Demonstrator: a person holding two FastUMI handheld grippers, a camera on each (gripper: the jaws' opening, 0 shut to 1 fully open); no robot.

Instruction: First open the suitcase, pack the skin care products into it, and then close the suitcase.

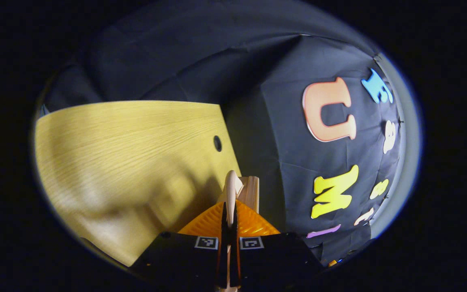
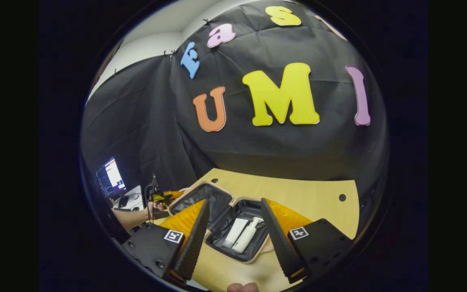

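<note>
Lying open on table (image 2: 298, 194), suitcase (image 2: 233, 227), tube (image 2: 234, 232) beside pump bottle (image 2: 247, 235) inside

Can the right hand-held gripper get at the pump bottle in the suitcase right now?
Probably yes. The right hand-held gripper is open, the suitcase lies open ahead of it, and the pump bottle lies uncovered beside a white tube, with nothing between.

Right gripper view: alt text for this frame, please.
An open suitcase lies on a wooden table, with a white tube and a white pump bottle in its nearer half. The right gripper, jaws open, frames them; the left gripper grips the far lid's edge.
</note>
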